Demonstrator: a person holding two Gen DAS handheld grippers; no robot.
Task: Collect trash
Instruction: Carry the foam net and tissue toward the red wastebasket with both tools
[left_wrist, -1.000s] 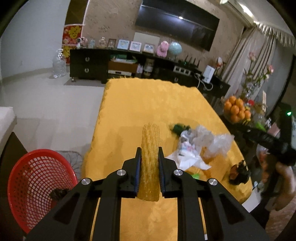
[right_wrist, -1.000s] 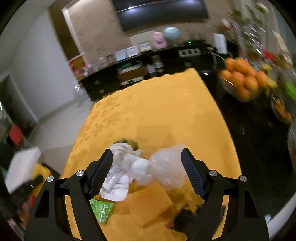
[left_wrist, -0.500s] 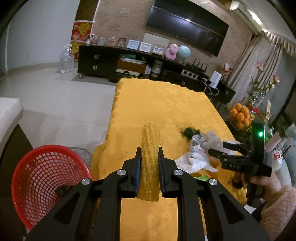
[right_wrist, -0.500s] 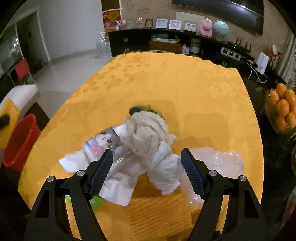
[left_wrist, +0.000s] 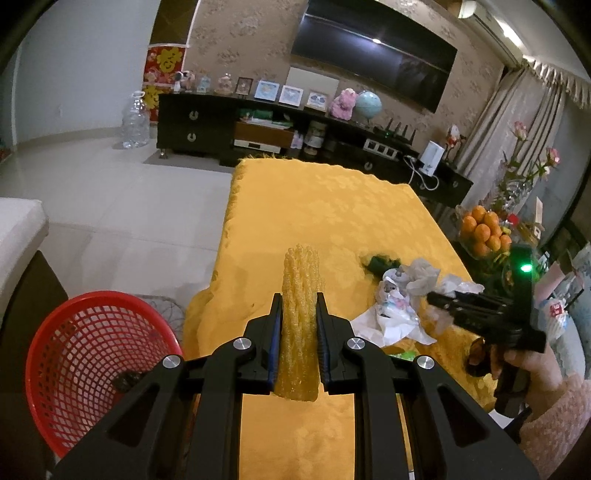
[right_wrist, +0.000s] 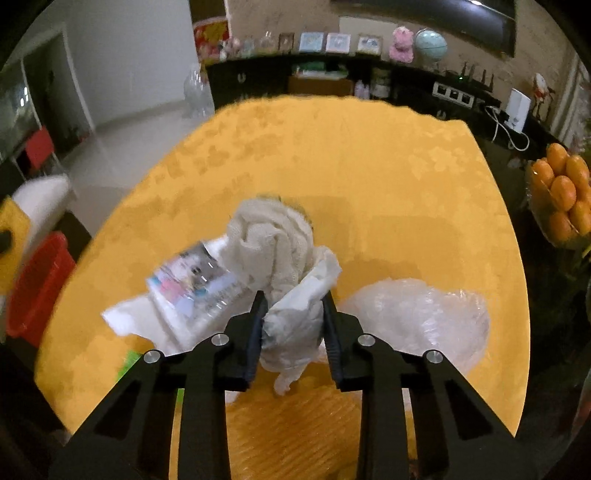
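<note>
Right hand-held gripper (right_wrist: 291, 325) just closed, pinching crumpled tissue (right_wrist: 280, 273), apparently lifting; left (left_wrist: 299, 325) clamps yellow foam net (left_wrist: 300, 295).

Dim warm light, fisheye-warped edges

Left wrist: looking down over the table (left_wrist: 332, 206), trash pile (left_wrist: 402, 299) at three o'clock. Right wrist: close above that pile (right_wrist: 273, 254), facing the same table (right_wrist: 369, 166).

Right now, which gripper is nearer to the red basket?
Left. The left gripper, shut on yellow foam netting, is beside the red basket. The right gripper, closed on crumpled tissue, is over the trash pile, farther away.
</note>
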